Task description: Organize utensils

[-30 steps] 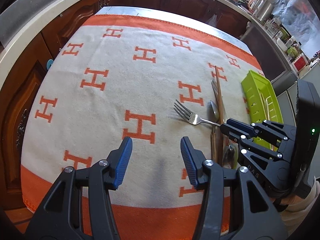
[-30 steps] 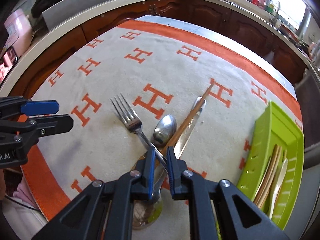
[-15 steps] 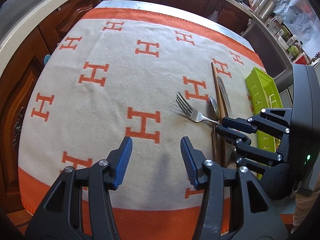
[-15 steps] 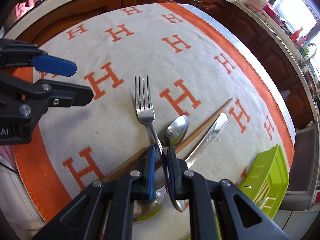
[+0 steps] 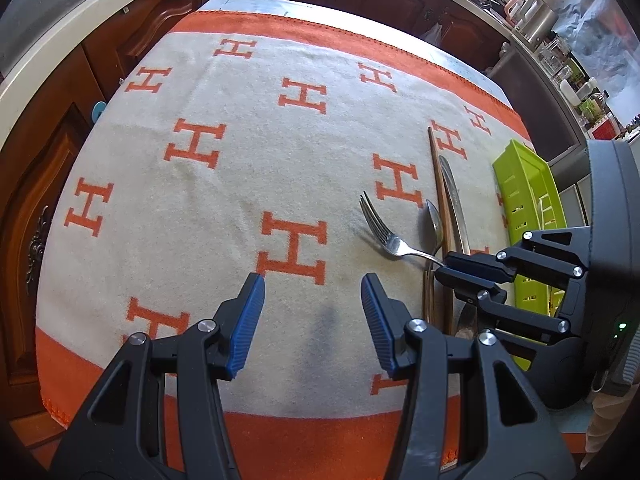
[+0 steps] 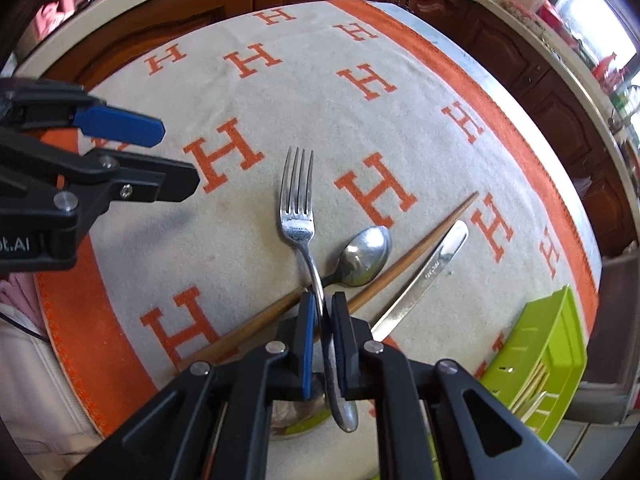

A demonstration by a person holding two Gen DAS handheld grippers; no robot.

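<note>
**Fork caught by its handle, tray waiting at the right**

My right tongs [image 6: 322, 320] have just been closing, and the fork [image 6: 297, 204] is between them: the pads pinch its thin handle, with the tines pointing away from me and the head resting low over the orange-and-cream cloth [image 5: 240, 168] that covers the tabletop. The fork's neck crosses the handle of the spoon [image 6: 366, 254], which lies against a wooden chopstick [image 6: 408, 258]; a table knife [image 6: 428, 276] lies just beside that. My left tongs [image 5: 312, 320] hang open over bare cloth, well to the left of the pile, holding nothing.

As I judge it, I am at the pick-up step for the fork, the first of the four loose pieces. The green tray [image 6: 532, 344] sits at the right edge of the cloth and already holds some pale utensils in its slots, though I cannot tell exactly what they are.

Next I need to lift the fork straight up so it does not drag the spoon or roll the chopstick, then carry it right and lay it lengthwise in a free slot. The handle is narrow and smooth, so it may pivot in my grip.
</note>
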